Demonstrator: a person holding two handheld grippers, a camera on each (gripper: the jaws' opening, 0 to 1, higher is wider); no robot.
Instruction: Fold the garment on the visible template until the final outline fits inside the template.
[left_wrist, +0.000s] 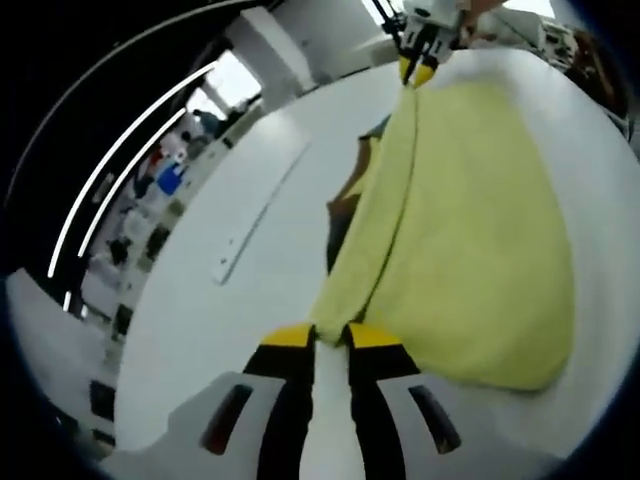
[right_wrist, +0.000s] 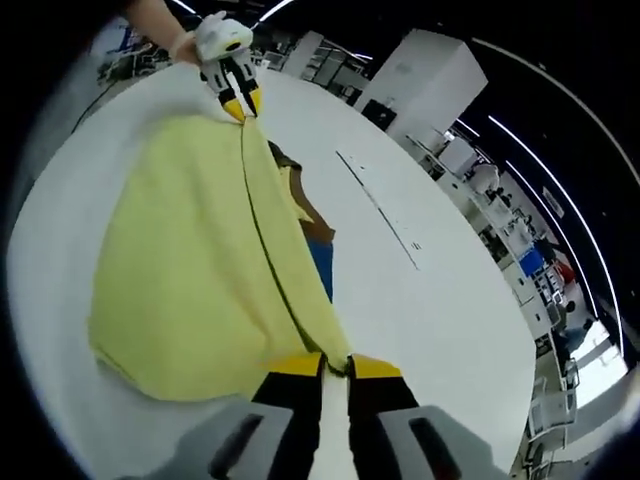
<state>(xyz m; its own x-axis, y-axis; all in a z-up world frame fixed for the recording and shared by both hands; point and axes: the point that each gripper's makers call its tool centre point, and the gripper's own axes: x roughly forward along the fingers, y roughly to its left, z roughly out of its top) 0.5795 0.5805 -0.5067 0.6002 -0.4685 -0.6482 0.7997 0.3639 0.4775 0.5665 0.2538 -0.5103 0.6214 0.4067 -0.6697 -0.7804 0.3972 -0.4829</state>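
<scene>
Both grippers, left gripper (left_wrist: 330, 338) and right gripper (right_wrist: 335, 365), are pinching the yellow garment (left_wrist: 470, 230) fold edge, jaws nearly closed, holding it taut over the white tabletop (left_wrist: 240, 300) for folding.

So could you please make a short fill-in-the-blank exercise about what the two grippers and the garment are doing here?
1. The garment is ____ in colour.
2. The left gripper and the right gripper each pinch one ____ of the garment's folded edge.
3. The garment lies on a ____ table.

Missing words: yellow; end; white
</scene>
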